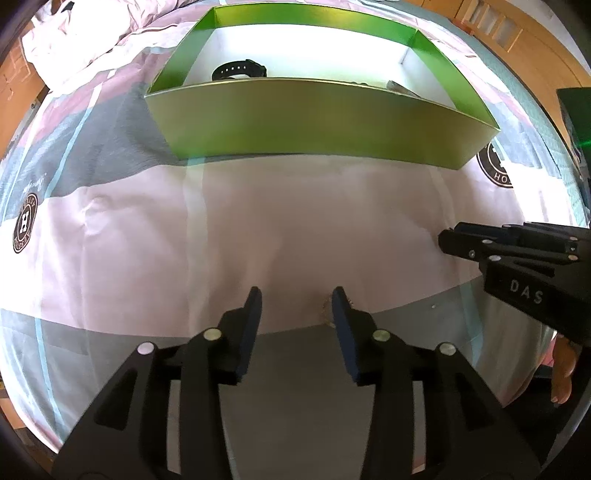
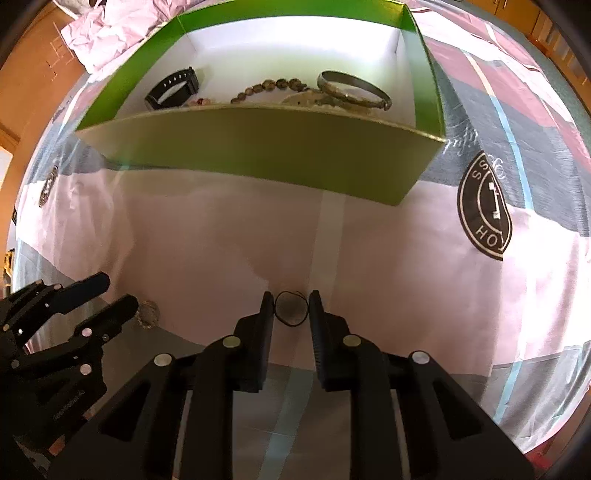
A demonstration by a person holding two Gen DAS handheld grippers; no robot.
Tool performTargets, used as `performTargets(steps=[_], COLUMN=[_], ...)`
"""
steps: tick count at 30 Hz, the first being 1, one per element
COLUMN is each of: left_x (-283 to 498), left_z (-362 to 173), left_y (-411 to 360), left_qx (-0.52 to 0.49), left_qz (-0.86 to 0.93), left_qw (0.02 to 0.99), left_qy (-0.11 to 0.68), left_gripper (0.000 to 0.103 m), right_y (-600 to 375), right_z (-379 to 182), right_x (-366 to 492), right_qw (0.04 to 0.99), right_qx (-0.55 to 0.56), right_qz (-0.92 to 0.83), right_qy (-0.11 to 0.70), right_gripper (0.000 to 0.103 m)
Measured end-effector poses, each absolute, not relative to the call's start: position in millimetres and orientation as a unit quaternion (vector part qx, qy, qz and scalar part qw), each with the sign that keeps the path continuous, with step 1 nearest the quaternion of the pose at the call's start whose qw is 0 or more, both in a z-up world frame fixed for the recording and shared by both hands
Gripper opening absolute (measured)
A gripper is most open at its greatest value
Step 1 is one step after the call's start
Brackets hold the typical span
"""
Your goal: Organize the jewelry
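Note:
A green box (image 1: 325, 118) with a white floor stands on the bed ahead; it also shows in the right wrist view (image 2: 258, 147). Inside lie a black watch (image 2: 173, 88), a bead bracelet (image 2: 269, 88) and a metal bangle (image 2: 354, 90). My right gripper (image 2: 291, 308) is open, its jaws either side of a thin black ring (image 2: 291, 308) lying on the sheet. My left gripper (image 1: 295, 306) is open over the sheet, with a small sparkly bracelet (image 2: 147, 314) just beside its right finger (image 1: 341, 314), partly hidden.
The bedsheet (image 1: 258, 229) is pink, grey and white with round black logos (image 2: 484, 206). A crumpled pink quilt (image 2: 122, 29) lies behind the box. Wooden furniture (image 1: 517, 37) stands beyond the bed. A dark green object (image 1: 574, 110) sits at the far right.

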State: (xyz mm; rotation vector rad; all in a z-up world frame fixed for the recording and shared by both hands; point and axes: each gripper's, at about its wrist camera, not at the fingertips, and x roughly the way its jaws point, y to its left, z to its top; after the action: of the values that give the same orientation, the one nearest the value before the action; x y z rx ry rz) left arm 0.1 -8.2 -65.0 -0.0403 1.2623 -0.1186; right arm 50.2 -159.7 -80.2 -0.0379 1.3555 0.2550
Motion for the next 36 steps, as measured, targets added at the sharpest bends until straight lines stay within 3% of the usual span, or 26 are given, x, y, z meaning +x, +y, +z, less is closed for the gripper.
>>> performTargets(steps=[5, 11, 19, 26, 29, 36], left_x=[3, -3, 0, 7, 8, 10], left_z=[-67, -73, -77, -71, -65, -73], left_y=[-5, -23, -20, 5, 15, 5], left_qx=[-0.037, -0.01, -0.015, -0.057, -0.073, -0.053], left_qz=[-0.06, -0.069, -0.055, -0.036, -0.032, -0.039], left_qw=[0.8, 0.797, 0.797, 0.796, 0.798, 0.789], left_qy=[0.596, 0.599, 0.602, 0.602, 0.598, 0.61], left_gripper=[0.047, 0.047, 0.035, 0.035, 0.04, 0.042], right_y=[-169, -171, -162, -169, -172, -163], right_z=[-74, -74, -79, -76, -76, -79], right_x=[53, 54, 55, 54, 53, 51], right_qw=[0.77, 0.769, 0.769, 0.768, 0.768, 0.768], right_qx=[0.009, 0.002, -0.001, 0.0, 0.001, -0.013], right_qz=[0.107, 0.105, 0.101, 0.102, 0.101, 0.102], right_qy=[0.629, 0.631, 0.631, 0.632, 0.632, 0.632], right_gripper=[0.038, 0.038, 0.038, 0.038, 0.044, 0.045])
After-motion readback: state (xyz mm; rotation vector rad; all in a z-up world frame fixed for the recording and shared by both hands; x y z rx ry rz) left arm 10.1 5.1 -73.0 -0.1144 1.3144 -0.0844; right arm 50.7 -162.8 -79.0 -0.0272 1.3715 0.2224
